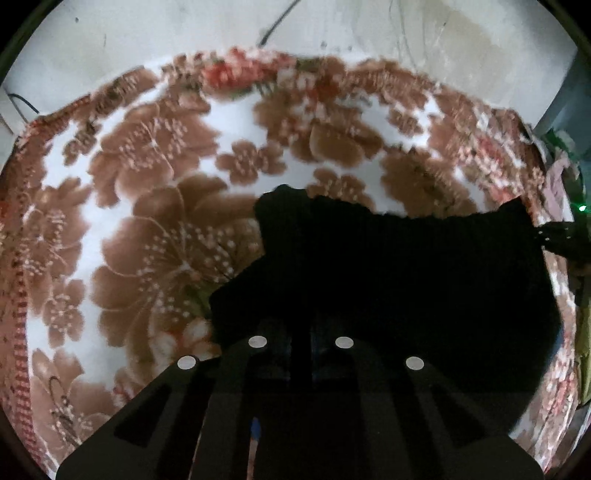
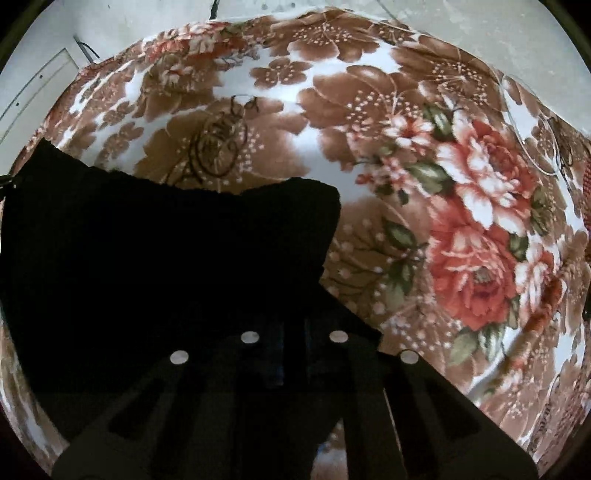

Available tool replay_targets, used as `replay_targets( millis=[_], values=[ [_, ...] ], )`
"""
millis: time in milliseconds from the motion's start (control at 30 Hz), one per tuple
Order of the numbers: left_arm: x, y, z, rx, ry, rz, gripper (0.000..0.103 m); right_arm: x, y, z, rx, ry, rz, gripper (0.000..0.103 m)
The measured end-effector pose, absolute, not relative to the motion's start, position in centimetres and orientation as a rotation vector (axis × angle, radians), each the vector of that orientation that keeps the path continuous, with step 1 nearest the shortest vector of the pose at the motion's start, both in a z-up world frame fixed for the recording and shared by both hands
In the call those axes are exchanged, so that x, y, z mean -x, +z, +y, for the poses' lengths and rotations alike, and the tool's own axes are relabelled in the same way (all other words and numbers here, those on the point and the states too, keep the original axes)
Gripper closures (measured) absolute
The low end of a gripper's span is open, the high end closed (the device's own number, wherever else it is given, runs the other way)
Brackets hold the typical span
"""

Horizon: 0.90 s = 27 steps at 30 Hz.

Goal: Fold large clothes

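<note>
A large black garment [image 1: 399, 273] lies spread on a floral blanket [image 1: 155, 206]. In the left wrist view it fills the middle and right. My left gripper [image 1: 301, 343] is at its near left edge, with the jaws close together on the black cloth. In the right wrist view the garment [image 2: 155, 251] fills the left and middle. My right gripper [image 2: 293, 338] is at its near right edge, with the jaws close together on the cloth. The fingertips are dark against the black cloth, so the exact grip is hard to see.
The brown, white and red floral blanket [image 2: 424, 192] covers the whole surface. A pale wall [image 1: 369, 26] rises behind it, with a thin dark cable [image 1: 275, 24]. Other cloth and a green light [image 1: 581, 208] show at the right edge of the left wrist view.
</note>
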State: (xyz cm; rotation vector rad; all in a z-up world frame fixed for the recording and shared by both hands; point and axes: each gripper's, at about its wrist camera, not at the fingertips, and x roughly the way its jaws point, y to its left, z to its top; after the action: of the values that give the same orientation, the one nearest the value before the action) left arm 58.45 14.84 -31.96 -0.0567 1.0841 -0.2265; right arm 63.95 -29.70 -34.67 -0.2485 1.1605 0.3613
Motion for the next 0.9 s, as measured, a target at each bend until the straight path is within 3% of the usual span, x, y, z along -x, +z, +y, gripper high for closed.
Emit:
replay_targets(
  millis=[200,400,467,500,567,633,667,733,800,867,900],
  values=[
    [-57.3,-31.1,16.0,0.164,-0.194,1.072,0.098,-62.4,-31.1,-30.0,0.257,0.343,1.122,0.096],
    [-58.7,-36.9,15.5,0.068,-0.16,1.141,0.094,-64.3,-37.9,-29.4,0.326,0.318,1.199,0.093],
    [-58.7,-37.8,15.4,0.031,-0.146,1.144,0.088,-64.2,-39.1,-29.0,0.349,0.306,1.2,0.085],
    [-58.6,-38.1,15.6,0.018,-0.13,1.147,0.078,-64.0,-39.2,-29.0,0.363,0.291,1.188,0.083],
    [-58.2,-37.7,15.9,0.003,-0.109,1.139,0.065,-63.8,-39.1,-29.3,0.362,0.263,1.179,0.057],
    [-57.3,-36.0,16.6,0.001,-0.071,1.099,0.047,-63.5,-38.6,-30.3,0.368,0.207,1.176,0.045],
    [-56.8,-34.9,16.8,-0.006,-0.055,1.075,0.043,-63.3,-38.2,-30.8,0.365,0.183,1.177,0.041],
    [-55.1,-31.9,16.7,-0.004,-0.041,1.005,0.019,-62.4,-36.7,-31.6,0.342,0.126,1.172,0.04],
    [-53.2,-29.4,15.3,-0.041,-0.023,0.935,0.009,-60.9,-34.9,-31.4,0.318,0.111,1.128,0.035],
    [-51.1,-27.8,12.4,-0.084,-0.048,0.879,0.005,-58.1,-32.4,-29.1,0.3,0.133,1.036,0.007],
    [-50.3,-27.5,11.0,-0.088,-0.07,0.859,0.005,-57.0,-31.7,-27.9,0.297,0.148,0.996,0.004]
  ],
)
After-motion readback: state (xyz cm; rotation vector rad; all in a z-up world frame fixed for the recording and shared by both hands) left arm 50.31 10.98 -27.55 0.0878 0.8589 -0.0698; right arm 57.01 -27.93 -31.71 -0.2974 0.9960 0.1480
